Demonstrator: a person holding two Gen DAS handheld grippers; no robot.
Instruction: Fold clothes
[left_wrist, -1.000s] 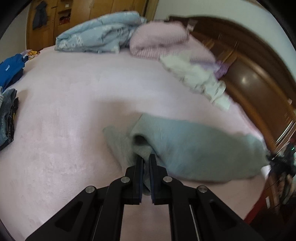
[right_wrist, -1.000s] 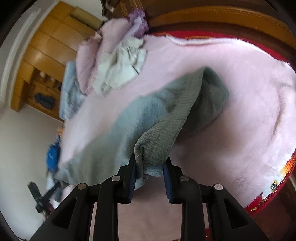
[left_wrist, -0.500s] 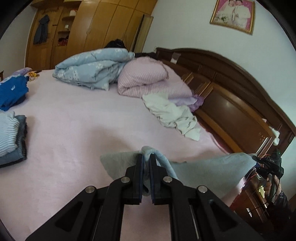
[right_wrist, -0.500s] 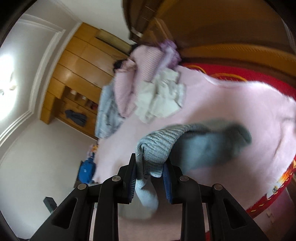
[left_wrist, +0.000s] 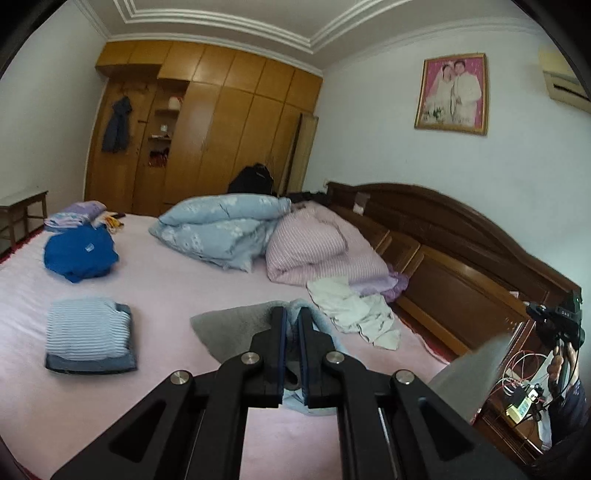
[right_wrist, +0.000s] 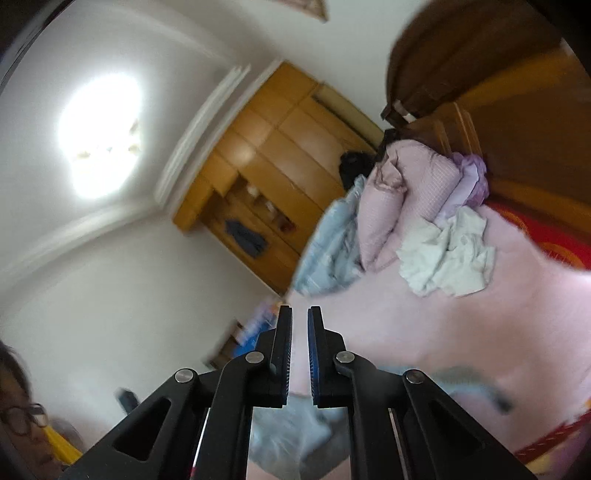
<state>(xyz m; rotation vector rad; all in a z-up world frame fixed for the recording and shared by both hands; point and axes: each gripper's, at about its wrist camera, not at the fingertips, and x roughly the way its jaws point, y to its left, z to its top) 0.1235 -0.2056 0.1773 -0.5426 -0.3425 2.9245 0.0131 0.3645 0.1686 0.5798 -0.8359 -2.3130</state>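
Grey garment (left_wrist: 236, 328) is being held above the pink bed (left_wrist: 166, 280), clamped in the left tongs (left_wrist: 291, 325). Right tongs (right_wrist: 300, 325) are being held slightly apart, gripping nothing, with blurred grey cloth below them. A folded striped stack (left_wrist: 88, 339) is lying far left.

No readable text, small white patch on blue garment (left_wrist: 79, 253) illegible

Bed (left_wrist: 177, 280) w/ pink cover. On it: blue quilt (left_wrist: 221, 229) & pink striped quilt (left_wrist: 317, 251) by headboard, white crumpled garment (left_wrist: 354, 310), blue garment (left_wrist: 79, 254). Folded stack (left_wrist: 88, 339) at left.
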